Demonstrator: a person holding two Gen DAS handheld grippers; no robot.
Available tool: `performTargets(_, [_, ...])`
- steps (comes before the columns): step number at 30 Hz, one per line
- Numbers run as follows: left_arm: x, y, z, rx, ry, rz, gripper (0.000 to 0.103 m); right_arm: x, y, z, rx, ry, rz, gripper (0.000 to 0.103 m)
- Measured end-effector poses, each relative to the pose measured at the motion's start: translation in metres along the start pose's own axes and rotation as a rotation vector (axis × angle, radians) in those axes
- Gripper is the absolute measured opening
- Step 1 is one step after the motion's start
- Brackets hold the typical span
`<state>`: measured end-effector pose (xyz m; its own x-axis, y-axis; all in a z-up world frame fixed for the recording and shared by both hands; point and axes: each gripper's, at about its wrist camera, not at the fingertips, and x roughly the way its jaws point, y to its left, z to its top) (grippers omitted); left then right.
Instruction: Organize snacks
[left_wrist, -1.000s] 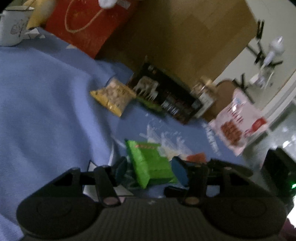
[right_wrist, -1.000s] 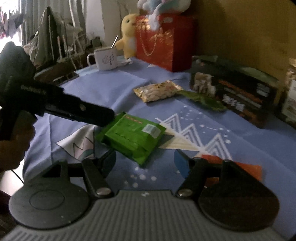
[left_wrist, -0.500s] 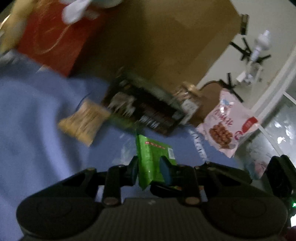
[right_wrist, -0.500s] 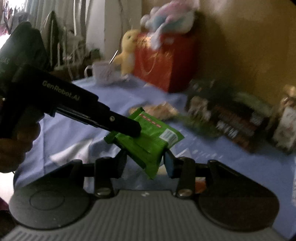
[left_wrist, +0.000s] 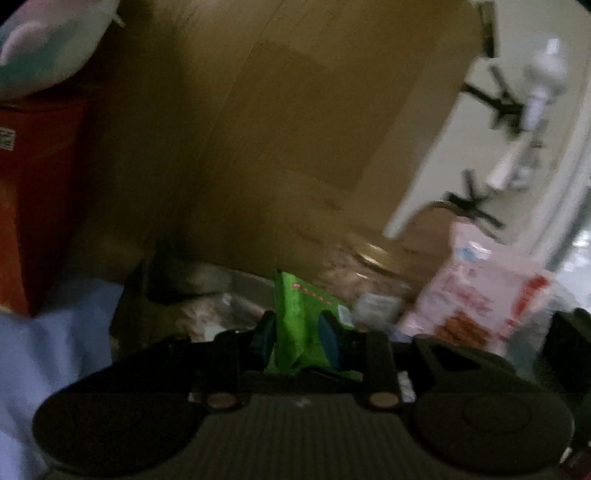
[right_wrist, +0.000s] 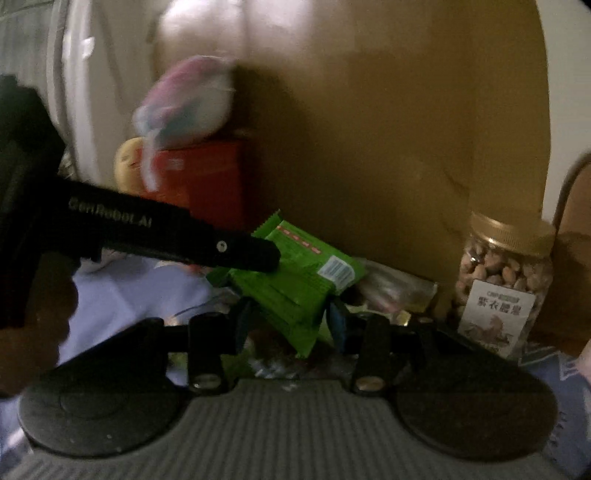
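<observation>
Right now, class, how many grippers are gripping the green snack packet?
2. The left gripper pinches the green snack packet at its upper end; the right gripper clamps its lower end.

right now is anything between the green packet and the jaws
Nothing visible. The green packet sits directly between the jaws of both the left gripper and the right gripper, off the cloth. Both sets of jaws are opening slightly, the packet between them. The peanut jar stands clear, to the right.
</observation>
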<state>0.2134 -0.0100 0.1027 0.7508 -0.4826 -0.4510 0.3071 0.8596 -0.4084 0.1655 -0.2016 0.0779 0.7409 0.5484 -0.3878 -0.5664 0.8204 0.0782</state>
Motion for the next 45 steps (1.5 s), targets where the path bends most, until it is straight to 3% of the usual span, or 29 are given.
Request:
performTargets(3, [0.021, 0.013, -0.002, -0.022, 0.012, 0.084, 0.034, 0.028, -0.01, -0.003, 0.0, 0.011, -0.071, 0.051])
performTargets(5, [0.016, 0.023, -0.01, -0.055, 0.008, 0.072, 0.033, 0.034, -0.013, -0.009, 0.0, 0.02, -0.106, 0.051])
performTargets(10, [-0.026, 0.026, -0.033, 0.034, -0.046, 0.111, 0.034, 0.0, -0.02, -0.023, 0.117, -0.044, -0.1, 0.051])
performTargets(13, [-0.058, 0.033, -0.048, 0.084, -0.074, 0.187, 0.034, -0.024, -0.013, -0.032, 0.157, -0.073, -0.068, 0.052])
performTargets(16, [-0.087, 0.054, -0.07, 0.077, -0.095, 0.275, 0.034, -0.03, 0.004, -0.042, 0.174, -0.017, 0.009, 0.057])
performTargets(19, [-0.105, 0.085, -0.097, -0.018, -0.077, 0.328, 0.035, -0.02, 0.032, -0.05, 0.09, 0.073, 0.035, 0.059])
performTargets(22, [-0.116, 0.11, -0.125, -0.089, -0.061, 0.381, 0.035, 0.005, 0.057, -0.05, 0.014, 0.166, 0.075, 0.067])
performTargets(25, [-0.128, 0.124, -0.14, -0.147, -0.082, 0.351, 0.036, 0.037, 0.075, -0.045, -0.067, 0.228, 0.043, 0.068])
performTargets(28, [-0.13, 0.123, -0.142, -0.132, -0.096, 0.34, 0.038, 0.067, 0.085, -0.048, -0.199, 0.287, -0.013, 0.07])
performTargets(31, [-0.123, 0.121, -0.141, -0.128, -0.076, 0.322, 0.038, 0.068, 0.083, -0.044, -0.174, 0.292, -0.044, 0.05])
performTargets(36, [-0.126, 0.127, -0.144, -0.161, -0.08, 0.295, 0.04, 0.044, 0.08, -0.046, -0.109, 0.312, -0.048, 0.043])
performTargets(40, [-0.131, 0.132, -0.144, -0.194, -0.094, 0.27, 0.041, 0.016, 0.073, -0.05, 0.137, 0.348, 0.102, 0.042])
performTargets(42, [-0.133, 0.135, -0.145, -0.213, -0.097, 0.253, 0.041, -0.002, 0.071, -0.06, 0.314, 0.396, 0.265, 0.044])
performTargets(44, [-0.135, 0.136, -0.145, -0.227, -0.101, 0.244, 0.041, -0.015, 0.072, -0.071, 0.42, 0.41, 0.366, 0.047])
performTargets(45, [-0.136, 0.137, -0.146, -0.232, -0.102, 0.243, 0.041, -0.024, 0.073, -0.075, 0.425, 0.383, 0.376, 0.047])
